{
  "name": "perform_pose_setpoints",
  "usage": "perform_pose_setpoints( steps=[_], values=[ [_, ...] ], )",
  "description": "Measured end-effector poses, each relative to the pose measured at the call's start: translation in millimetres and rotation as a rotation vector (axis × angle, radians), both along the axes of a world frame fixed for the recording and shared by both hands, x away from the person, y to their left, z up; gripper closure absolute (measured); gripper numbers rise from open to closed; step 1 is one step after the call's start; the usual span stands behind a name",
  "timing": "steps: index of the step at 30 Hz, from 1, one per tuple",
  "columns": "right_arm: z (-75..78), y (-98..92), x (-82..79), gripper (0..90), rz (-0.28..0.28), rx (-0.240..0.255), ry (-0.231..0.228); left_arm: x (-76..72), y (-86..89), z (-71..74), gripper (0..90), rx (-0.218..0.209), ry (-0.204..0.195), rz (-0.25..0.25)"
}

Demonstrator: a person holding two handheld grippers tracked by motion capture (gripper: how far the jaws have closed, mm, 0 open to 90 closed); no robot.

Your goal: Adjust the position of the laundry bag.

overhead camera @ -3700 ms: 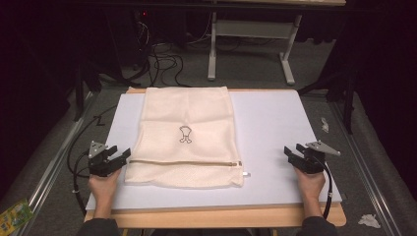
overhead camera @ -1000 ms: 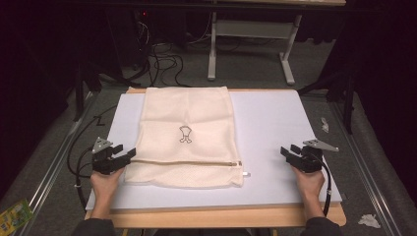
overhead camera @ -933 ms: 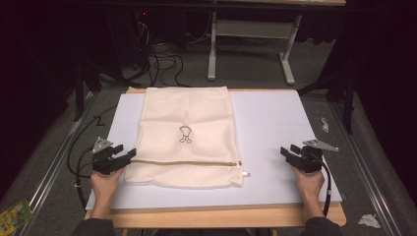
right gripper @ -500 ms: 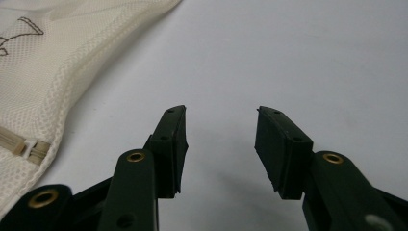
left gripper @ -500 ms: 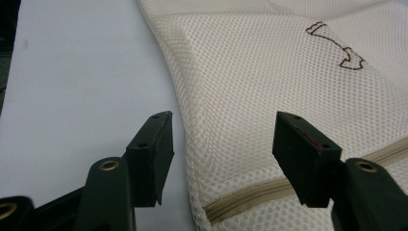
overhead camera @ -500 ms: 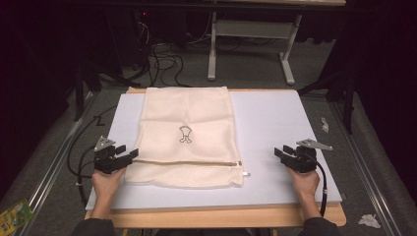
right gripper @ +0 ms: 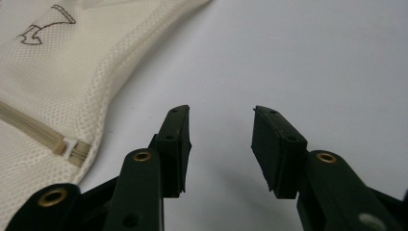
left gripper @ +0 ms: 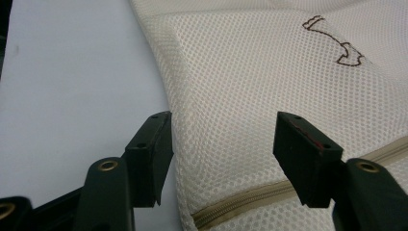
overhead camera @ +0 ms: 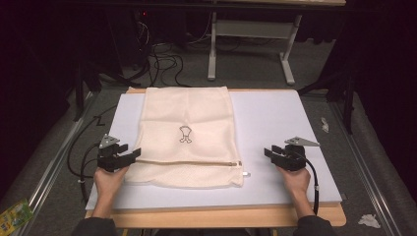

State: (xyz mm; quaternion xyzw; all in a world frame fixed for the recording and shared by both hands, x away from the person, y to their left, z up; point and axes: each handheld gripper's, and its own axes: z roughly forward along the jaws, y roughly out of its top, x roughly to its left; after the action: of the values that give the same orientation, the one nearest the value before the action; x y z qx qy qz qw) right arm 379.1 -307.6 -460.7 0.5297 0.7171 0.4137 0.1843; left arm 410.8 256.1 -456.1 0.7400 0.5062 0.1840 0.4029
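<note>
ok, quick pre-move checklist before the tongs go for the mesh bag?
1. Left tongs open: ok, jaws wide apart, straddling the bag's left edge just above the zipper.
2. Right tongs open: ok, nothing between the jaws.
3. Right tongs at the bag: not ok, they stand over bare white mat, short of the bag's right edge.
4. Mesh bag lying flat: ok, spread out on the mat.
5. Zipper closed: ok, the pull sits at the right end.
6. Anything inside the bag: cannot tell.
</note>
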Motion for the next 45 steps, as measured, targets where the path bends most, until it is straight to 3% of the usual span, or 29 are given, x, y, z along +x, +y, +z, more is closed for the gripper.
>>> perform_pose_setpoints(
  steps=[6, 14, 24, 27, 37, 45],
  values=[
    [-0.2, 20.4, 6.3, 58.6, 0.048, 0.0, 0.027, 4.2, -1.8, -1.4, 36.3, 0.004, 0.059, 0.011],
    [-0.1, 42.1, 11.3, 58.6, 0.101, 0.005, 0.062, 7.7, -1.8, -2.8, 35.6, 0.006, 0.099, 0.026],
    [-0.9, 66.4, 18.5, 56.9, 0.163, 0.015, 0.106, 11.3, -5.5, -6.6, 34.9, 0.026, 0.13, 0.033],
    [-2.0, 77.9, 21.5, 56.3, 0.184, -0.021, 0.13, 11.1, -7.3, -7.6, 36.9, 0.036, 0.125, 0.035],
    [-2.1, 96.5, 30.1, 57.0, 0.192, -0.037, 0.202, 20.1, -11.1, -12.4, 38.5, 0.03, 0.204, 0.043],
    [-5.5, 103.7, 37.3, 61.5, 0.204, -0.034, 0.254, 23.8, -12.1, -12.7, 40.3, 0.023, 0.232, 0.052]
  ],
)
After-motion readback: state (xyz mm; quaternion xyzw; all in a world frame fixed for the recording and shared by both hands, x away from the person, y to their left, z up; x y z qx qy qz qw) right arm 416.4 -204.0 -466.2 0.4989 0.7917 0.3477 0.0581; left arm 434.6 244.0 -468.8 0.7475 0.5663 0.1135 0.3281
